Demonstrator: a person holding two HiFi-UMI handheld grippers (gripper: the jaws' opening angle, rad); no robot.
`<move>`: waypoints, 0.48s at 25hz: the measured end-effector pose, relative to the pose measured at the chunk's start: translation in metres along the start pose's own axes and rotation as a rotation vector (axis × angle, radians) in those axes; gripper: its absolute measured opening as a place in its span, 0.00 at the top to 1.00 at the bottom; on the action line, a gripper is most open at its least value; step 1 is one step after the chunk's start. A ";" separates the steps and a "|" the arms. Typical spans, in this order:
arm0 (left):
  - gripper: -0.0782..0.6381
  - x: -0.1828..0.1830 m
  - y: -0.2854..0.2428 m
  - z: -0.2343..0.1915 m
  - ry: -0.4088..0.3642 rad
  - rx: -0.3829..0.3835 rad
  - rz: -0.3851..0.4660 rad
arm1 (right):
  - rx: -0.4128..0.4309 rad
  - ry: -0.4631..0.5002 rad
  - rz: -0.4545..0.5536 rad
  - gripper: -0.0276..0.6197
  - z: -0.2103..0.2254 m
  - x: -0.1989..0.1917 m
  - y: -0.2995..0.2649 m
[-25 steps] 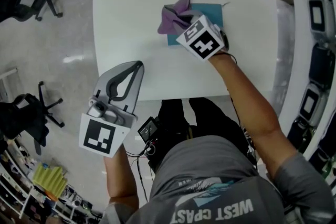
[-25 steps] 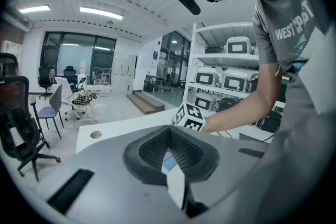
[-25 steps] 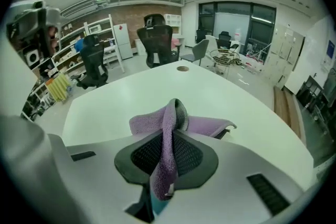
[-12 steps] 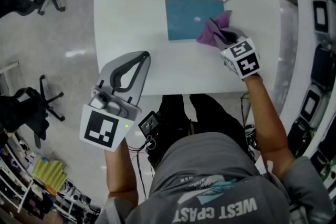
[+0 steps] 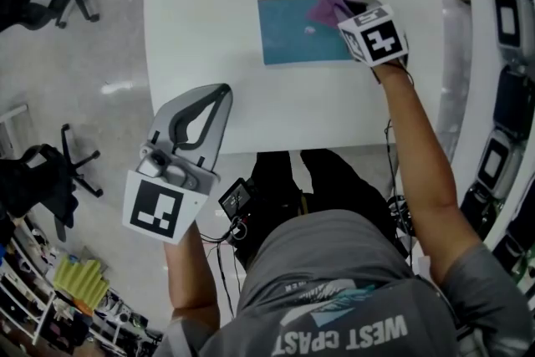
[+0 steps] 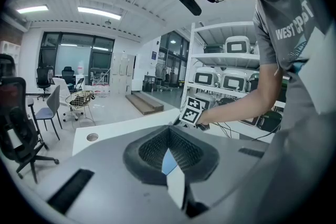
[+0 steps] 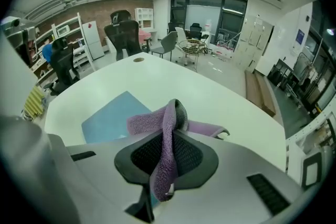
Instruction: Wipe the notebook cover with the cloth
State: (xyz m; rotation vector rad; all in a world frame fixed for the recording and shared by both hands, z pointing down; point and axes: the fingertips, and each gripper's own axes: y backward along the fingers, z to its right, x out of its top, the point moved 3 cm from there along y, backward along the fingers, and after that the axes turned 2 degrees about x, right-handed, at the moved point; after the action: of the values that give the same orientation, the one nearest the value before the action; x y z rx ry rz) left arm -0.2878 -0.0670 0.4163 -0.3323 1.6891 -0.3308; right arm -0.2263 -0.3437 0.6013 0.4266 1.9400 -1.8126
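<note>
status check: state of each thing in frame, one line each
notebook: closed, flat on the table.
cloth: bunched, pinched in the right gripper, at the notebook's far right corner.
right gripper: shut on the cloth.
left gripper: shut, empty, away from the notebook.

the notebook (image 5: 301, 31) lies flat on the surface (image 5: 209, 38), toward its far right. the cloth (image 5: 334, 0) sits in the right tongs (image 7: 167, 165), seemingly over the notebook's far right corner. the left tongs (image 5: 219, 92) hang over the surface's near left edge, well apart.

Table (image 5: 209, 38) left of notebook (image 5: 292, 33) lies open; rack (image 5: 508, 54) crowds its right.
</note>
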 end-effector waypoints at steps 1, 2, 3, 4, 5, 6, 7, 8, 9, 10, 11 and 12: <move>0.89 -0.001 0.001 -0.001 0.001 0.001 0.000 | 0.014 0.015 0.009 0.86 -0.009 0.010 -0.004; 0.89 -0.001 0.002 -0.002 0.000 0.002 0.001 | 0.029 0.033 0.014 0.86 -0.019 0.018 -0.009; 0.89 -0.002 0.003 -0.003 0.000 0.003 0.003 | 0.046 0.054 0.017 0.86 -0.031 0.026 -0.013; 0.89 -0.002 0.004 -0.003 -0.002 0.002 0.004 | 0.065 0.076 0.020 0.86 -0.043 0.032 -0.016; 0.89 -0.002 0.004 -0.003 -0.002 0.002 0.005 | 0.087 0.097 0.025 0.86 -0.056 0.038 -0.018; 0.89 -0.002 0.004 -0.004 -0.002 0.003 0.005 | 0.110 0.116 0.032 0.86 -0.068 0.042 -0.020; 0.89 -0.002 0.004 -0.004 -0.002 0.004 0.007 | 0.132 0.134 0.038 0.86 -0.080 0.044 -0.020; 0.89 -0.003 0.004 -0.004 0.000 0.005 0.008 | 0.155 0.152 0.044 0.86 -0.091 0.045 -0.020; 0.89 -0.003 0.005 -0.004 0.001 0.006 0.007 | 0.178 0.170 0.048 0.86 -0.102 0.043 -0.019; 0.89 -0.004 0.005 -0.004 0.002 0.007 0.007 | 0.200 0.186 0.052 0.86 -0.113 0.039 -0.017; 0.89 -0.004 0.005 -0.004 0.002 0.007 0.006 | 0.221 0.201 0.054 0.86 -0.121 0.034 -0.014; 0.89 -0.004 0.005 -0.004 0.003 0.009 0.007 | 0.240 0.215 0.054 0.86 -0.129 0.028 -0.010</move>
State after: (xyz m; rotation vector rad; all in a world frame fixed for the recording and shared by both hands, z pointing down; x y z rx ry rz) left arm -0.2917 -0.0607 0.4183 -0.3199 1.6906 -0.3336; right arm -0.2697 -0.2190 0.6005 0.7731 1.8288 -2.0442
